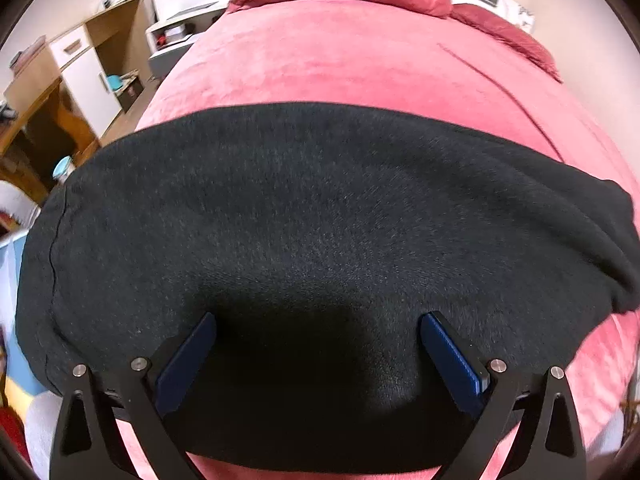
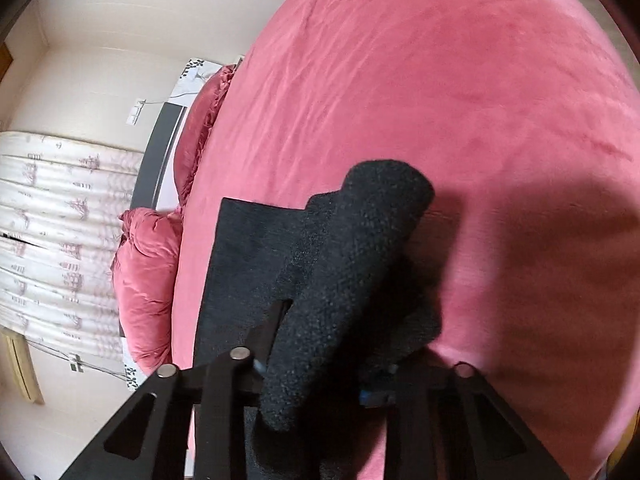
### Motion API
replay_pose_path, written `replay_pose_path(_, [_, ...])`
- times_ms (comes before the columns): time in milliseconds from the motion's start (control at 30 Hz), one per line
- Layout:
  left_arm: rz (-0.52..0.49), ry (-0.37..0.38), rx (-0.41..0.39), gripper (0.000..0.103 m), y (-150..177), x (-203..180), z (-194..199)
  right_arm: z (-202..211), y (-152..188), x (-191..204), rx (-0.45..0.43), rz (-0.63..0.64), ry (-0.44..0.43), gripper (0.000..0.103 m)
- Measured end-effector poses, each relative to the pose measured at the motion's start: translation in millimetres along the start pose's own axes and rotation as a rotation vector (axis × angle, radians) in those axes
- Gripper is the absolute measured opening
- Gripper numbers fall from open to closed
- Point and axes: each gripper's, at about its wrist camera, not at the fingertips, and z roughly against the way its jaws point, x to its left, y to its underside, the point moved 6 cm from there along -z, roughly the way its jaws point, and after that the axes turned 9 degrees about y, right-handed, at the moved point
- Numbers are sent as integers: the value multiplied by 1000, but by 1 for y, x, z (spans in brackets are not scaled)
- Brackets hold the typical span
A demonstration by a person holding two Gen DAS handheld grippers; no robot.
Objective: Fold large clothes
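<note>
Black sweater (image 1: 320, 220) is spread on our pink bed (image 1: 360, 60). Left hand-held gripper (image 1: 318, 356) gapes wide above it, while the right hand-held gripper (image 2: 320, 360) pinches a bunched fold; that thick knit could slip and undo the fold.

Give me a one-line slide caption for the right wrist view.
Right gripper pinching a bunched fold of black knitted garment above the pink velvety bedspread.
</note>
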Motion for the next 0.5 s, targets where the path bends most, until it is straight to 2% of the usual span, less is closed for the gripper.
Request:
replay_pose_path(133, [-13, -7, -14, 103, 3, -7, -2, 3, 3, -6, 2, -10, 2, 26])
replay_pose_path(233, [-21, -8, -26, 103, 13, -9, 1, -14, -3, 12, 16, -47, -13, 29])
replay_pose_path(300, [-22, -12, -29, 103, 17, -7, 3, -17, -5, 10, 22, -77, -27, 29])
replay_pose_path(400, [-27, -18, -27, 103, 25, -4, 7, -17, -6, 15, 14, -54, -19, 30])
replay_pose_path(467, [-27, -15, -17, 103, 24, 1, 7, -14, -5, 21, 1, -4, 18, 25])
replay_pose_path(500, [-26, -13, -10, 103, 24, 0, 6, -12, -6, 25, 0, 12, 26, 19])
